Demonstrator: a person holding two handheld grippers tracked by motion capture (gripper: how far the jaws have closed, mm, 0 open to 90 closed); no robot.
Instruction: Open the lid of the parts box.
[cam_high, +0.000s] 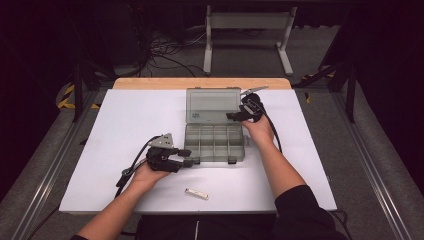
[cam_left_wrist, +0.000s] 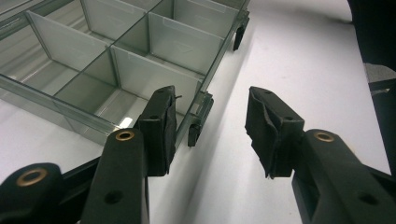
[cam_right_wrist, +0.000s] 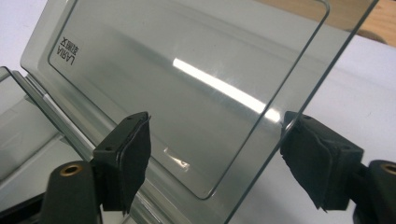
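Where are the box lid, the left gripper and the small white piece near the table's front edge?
box lid (cam_high: 212, 104), high view, middle of the panel.
left gripper (cam_high: 188, 158), high view, between its fingertips.
small white piece (cam_high: 196, 193), high view, its middle.

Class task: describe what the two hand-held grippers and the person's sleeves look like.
Both are black. The left gripper has a grey three-cornered plate on top and a black trailing cable; its jaws end in black padded tips with brass-coloured rivets. The right gripper looks alike, with its own cable. A black sleeve is pushed up the right arm.
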